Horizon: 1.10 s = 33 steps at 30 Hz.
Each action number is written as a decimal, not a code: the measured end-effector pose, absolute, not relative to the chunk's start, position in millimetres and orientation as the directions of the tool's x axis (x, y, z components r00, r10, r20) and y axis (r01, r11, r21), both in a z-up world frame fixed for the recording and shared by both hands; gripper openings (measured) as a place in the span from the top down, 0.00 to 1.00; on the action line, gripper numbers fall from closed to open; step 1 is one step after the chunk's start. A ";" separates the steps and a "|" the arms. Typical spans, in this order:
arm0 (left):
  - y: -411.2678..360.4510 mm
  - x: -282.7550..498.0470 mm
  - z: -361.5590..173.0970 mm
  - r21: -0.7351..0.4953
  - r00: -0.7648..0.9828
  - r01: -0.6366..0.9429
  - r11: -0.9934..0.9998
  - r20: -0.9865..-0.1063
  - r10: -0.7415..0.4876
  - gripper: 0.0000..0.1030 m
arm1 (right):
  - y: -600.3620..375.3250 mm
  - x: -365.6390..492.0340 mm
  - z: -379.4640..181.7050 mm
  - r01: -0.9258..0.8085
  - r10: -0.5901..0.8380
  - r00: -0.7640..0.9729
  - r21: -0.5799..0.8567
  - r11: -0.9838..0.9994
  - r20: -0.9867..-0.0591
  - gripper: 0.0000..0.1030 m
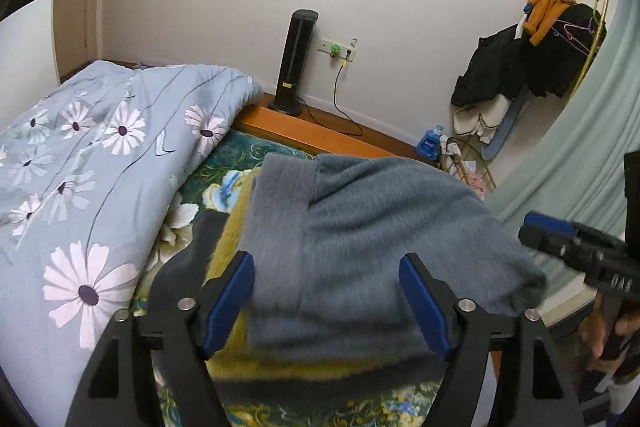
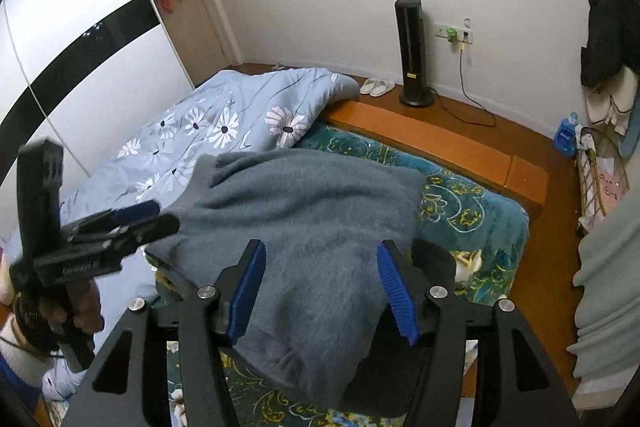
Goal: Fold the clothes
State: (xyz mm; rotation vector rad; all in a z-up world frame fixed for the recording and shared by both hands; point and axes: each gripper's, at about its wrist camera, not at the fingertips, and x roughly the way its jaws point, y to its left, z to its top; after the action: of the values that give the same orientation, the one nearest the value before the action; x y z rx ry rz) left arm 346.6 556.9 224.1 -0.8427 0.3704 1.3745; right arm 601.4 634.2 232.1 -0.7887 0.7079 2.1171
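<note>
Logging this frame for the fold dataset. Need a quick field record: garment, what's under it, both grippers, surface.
garment: grey sweater, partly folded, lying on the bed
under it: yellow-green garment and a dark garment show at its edges
left gripper: open, over the sweater's near edge, gripping nothing
right gripper: open, over the sweater, gripping nothing
surface: teal floral blanket
beside: blue daisy-print duvet

Light-blue daisy-print quilt [image 2: 224, 115] bunched on teal floral bedsheet [image 2: 472, 203], orange wooden bed frame [image 2: 432, 135] alongside. Black tower fan [image 2: 414, 51] upright nr white wall, white slippers [image 2: 377, 87] just beside. Blue detergent bottle [image 2: 566, 135] on floor at rt.
</note>
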 end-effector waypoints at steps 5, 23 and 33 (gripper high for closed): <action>504.7 358.4 231.0 -0.303 0.200 -0.953 -0.012 -0.659 0.725 0.06 | 585.6 595.3 258.8 -0.790 0.484 -0.520 0.180 -0.586 -0.704 0.41; 380.1 415.3 171.5 -0.289 0.095 -0.944 -0.157 -0.697 0.711 0.00 | 459.3 612.3 199.9 -0.810 0.551 -0.466 0.082 -0.581 -0.692 0.03; 374.4 431.7 169.4 -0.268 -0.003 -0.930 -0.252 -0.680 0.734 0.00 | 447.1 637.6 191.3 -0.854 0.625 -0.433 0.074 -0.515 -0.650 0.00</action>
State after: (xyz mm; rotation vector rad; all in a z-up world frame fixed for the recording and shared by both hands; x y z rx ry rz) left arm 431.7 374.4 169.4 -0.8732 0.3027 1.6150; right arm 637.6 447.1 191.3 -0.7061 0.4966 2.0335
